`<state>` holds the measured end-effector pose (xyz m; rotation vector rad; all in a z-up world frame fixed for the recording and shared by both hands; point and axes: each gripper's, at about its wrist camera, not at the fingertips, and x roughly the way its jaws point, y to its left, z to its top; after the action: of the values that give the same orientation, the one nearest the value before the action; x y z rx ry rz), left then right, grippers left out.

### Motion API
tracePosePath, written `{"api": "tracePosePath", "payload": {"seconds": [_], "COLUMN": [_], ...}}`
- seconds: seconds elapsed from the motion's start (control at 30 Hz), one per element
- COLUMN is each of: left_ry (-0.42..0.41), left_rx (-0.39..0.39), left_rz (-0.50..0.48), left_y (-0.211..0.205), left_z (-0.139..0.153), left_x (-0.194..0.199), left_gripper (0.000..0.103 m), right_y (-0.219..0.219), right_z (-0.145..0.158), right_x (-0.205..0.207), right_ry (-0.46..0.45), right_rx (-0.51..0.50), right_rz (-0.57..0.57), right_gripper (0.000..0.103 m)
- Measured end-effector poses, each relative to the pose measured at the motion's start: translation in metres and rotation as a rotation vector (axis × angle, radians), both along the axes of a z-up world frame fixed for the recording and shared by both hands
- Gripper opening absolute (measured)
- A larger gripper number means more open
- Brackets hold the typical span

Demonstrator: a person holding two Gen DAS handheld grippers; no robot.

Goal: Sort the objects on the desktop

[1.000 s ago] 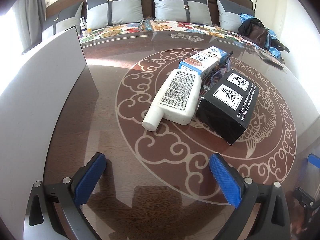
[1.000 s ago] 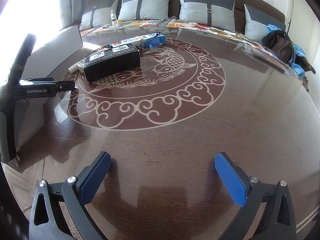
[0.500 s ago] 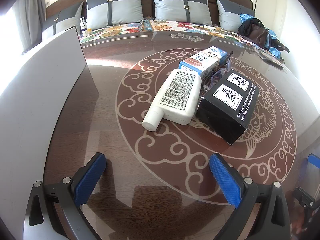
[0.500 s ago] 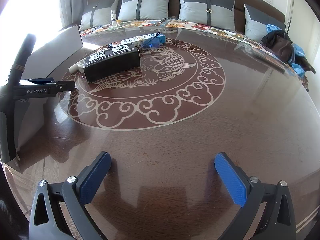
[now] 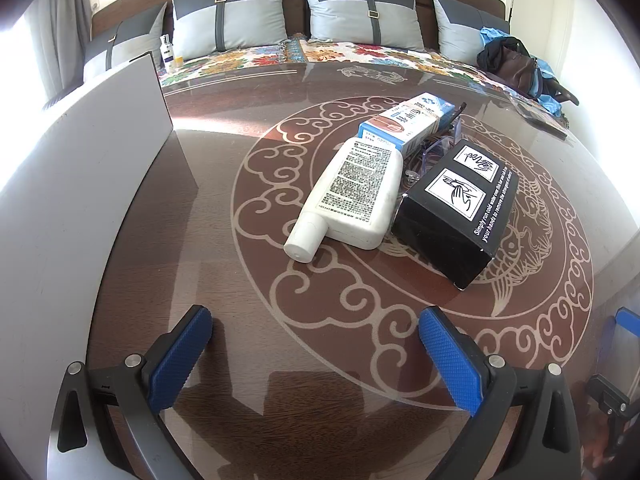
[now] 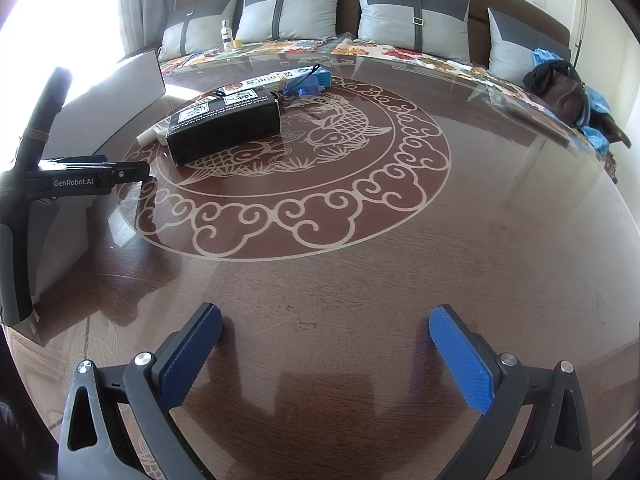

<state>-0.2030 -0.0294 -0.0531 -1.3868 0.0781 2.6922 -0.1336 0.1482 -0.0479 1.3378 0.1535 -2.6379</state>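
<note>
Two claws hang low over the near edge of the round table point(image 5: 224, 208), both spread wide with nothing between their blue pads. A grey box point(image 5: 72, 184) stands along the table's left edge. The left gripper point(image 5: 316, 354) points at the table's middle, where three main things lie bunched together, well ahead of its fingertips. Leftmost is a white bottle point(image 5: 352, 196) on its side, cap toward the claw. Behind it, end to end and touching, is a blue-and-white carton point(image 5: 408, 124). Just to the right, against the bottle's flank, sits a black box point(image 5: 456, 208), and clear plastic-rimmed glasses point(image 5: 436, 148) are wedged between it and the carton. The right gripper point(image 6: 324, 354) faces bare tabletop; the same cluster lies far off to its upper left, the black box point(image 6: 224, 128) nearest. Beyond the far edge is a cushioned bench point(image 6: 360, 12) with a dark bag point(image 6: 560, 84) at its right end.
</note>
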Motion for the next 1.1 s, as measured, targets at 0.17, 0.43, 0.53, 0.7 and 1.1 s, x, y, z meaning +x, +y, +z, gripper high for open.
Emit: {"api": "tracePosePath", "payload": {"seconds": [0.17, 0.43, 0.53, 0.7, 1.1], "left_ry": [0.0, 0.0, 0.0, 0.0, 0.0], "left_rx": [0.0, 0.0, 0.0, 0.0, 0.0], "left_rz": [0.0, 0.0, 0.0, 0.0, 0.0], "left_y": [0.0001, 0.0001, 0.0001, 0.0, 0.0002], "left_z": [0.0, 0.0, 0.0, 0.0, -0.0001], "left_x": [0.0001, 0.0001, 0.0001, 0.0001, 0.0001], "left_gripper": [0.103, 0.103, 0.103, 0.103, 0.103], "right_y": [0.0019, 0.002, 0.002, 0.002, 0.0023], "right_z": [0.0006, 0.0005, 0.0004, 0.0002, 0.0002], "right_x": [0.001, 0.0007, 0.0006, 0.0004, 0.0004], "right_ry": [0.001, 0.002, 0.001, 0.002, 0.001], "right_rx": [0.001, 0.001, 0.001, 0.001, 0.001], "right_rz": [-0.007, -0.008, -0.008, -0.008, -0.008], "right_gripper": [0.103, 0.103, 0.103, 0.103, 0.103]}}
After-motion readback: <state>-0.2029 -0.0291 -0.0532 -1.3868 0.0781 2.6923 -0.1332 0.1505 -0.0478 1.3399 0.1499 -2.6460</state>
